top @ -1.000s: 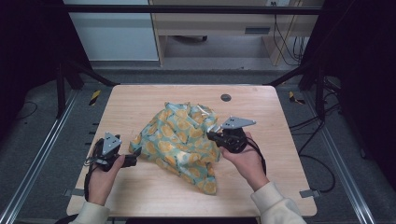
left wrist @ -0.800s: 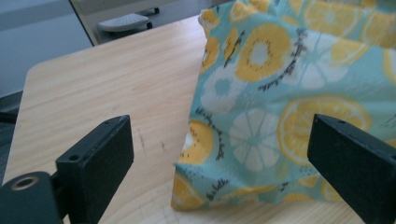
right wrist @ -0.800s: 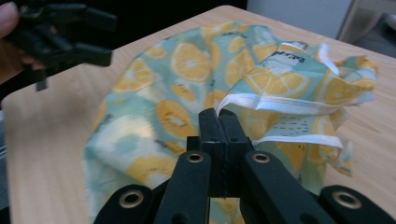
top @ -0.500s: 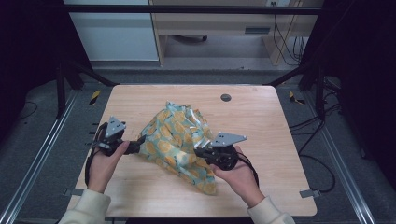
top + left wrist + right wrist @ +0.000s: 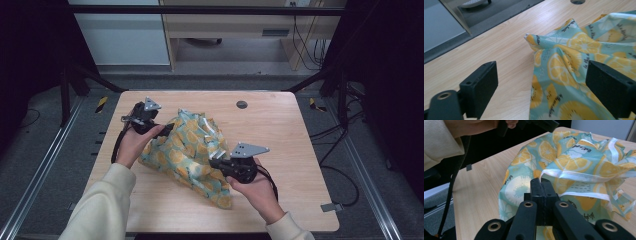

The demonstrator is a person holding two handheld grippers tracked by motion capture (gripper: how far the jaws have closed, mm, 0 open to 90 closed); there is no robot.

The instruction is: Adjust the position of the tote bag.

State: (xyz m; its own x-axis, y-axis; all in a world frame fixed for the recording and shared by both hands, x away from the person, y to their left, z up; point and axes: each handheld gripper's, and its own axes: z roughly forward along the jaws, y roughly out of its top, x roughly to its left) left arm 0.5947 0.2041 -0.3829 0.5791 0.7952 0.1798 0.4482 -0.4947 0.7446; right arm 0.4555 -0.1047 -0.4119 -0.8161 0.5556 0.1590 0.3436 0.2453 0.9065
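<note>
Pinching crumpled lemon-print cloth point(image 5: 192, 152), right gripper point(image 5: 541, 182); wood-grain table point(image 5: 280, 125).

Cream ribbed sleeves; black tool point(image 5: 216, 163) and tool point(image 5: 169, 127) with grey three-cornered plates, blocky jaws, trailing black cables.

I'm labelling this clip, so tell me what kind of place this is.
Probably a lab or workshop recording rig, not a home: a bare wooden table inside a dark metal frame, loose cables on the floor behind it, and a lemon-print cloth handled with the left gripper and right gripper.
</note>
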